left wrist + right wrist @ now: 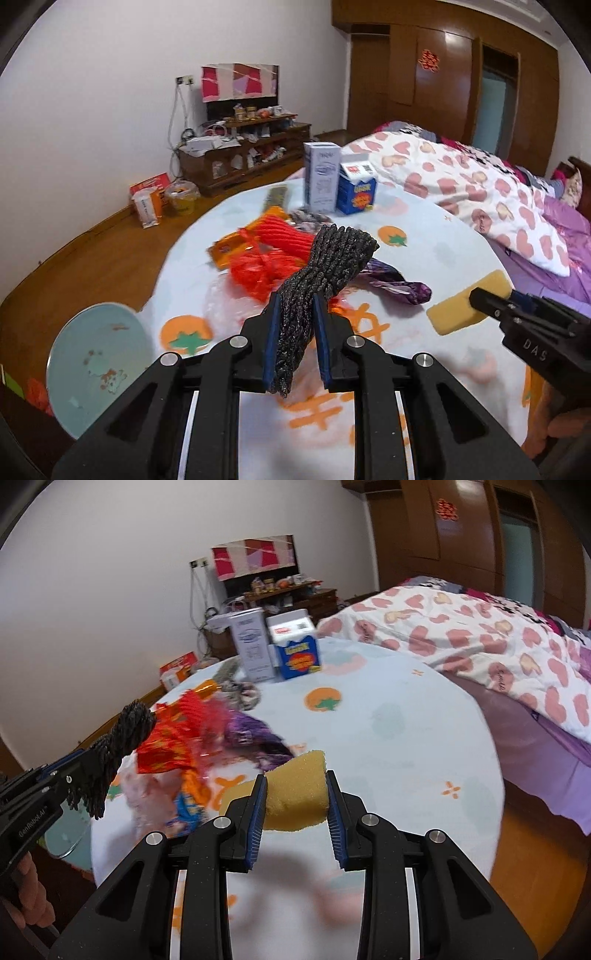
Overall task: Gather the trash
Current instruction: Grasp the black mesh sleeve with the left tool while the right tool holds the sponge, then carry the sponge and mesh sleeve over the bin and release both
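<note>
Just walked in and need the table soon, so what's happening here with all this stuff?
A person is clearing a round table using two handheld grippers. The left gripper has its jaws shut on a dark knitted cloth, held above a pile of red and purple wrappers. The right gripper has its jaws clamped on a yellow sponge. Two cartons stand at the far edge, and a pale blue plate sits off the near left side.
</note>
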The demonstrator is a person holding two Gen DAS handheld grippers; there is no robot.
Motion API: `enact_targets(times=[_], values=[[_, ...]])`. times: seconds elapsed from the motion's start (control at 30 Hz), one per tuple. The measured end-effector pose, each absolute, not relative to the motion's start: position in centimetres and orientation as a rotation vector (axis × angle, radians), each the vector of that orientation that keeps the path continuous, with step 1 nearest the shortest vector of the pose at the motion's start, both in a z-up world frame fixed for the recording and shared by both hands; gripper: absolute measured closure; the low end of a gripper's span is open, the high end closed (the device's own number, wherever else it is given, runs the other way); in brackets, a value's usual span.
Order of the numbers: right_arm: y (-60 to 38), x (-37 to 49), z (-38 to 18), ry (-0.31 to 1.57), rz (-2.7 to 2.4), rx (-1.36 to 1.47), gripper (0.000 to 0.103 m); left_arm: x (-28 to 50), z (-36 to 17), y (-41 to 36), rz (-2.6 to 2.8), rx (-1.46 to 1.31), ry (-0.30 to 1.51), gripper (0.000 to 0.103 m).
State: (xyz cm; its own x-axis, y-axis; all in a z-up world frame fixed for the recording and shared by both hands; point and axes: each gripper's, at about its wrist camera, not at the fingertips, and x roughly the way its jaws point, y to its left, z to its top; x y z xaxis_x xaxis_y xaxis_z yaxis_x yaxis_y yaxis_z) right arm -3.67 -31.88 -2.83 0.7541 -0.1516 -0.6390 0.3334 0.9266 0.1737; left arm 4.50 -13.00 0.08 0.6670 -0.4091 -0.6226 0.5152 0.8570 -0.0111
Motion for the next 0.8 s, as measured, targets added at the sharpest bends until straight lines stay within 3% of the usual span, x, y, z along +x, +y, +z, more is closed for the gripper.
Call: enact_targets(times=[0.8], values=[[-19.0,1.5,-1.6,0.692,-0.004,0.145,0.072,5.7,0.8,1.2,-0.224,0.076,0.638,0.085]])
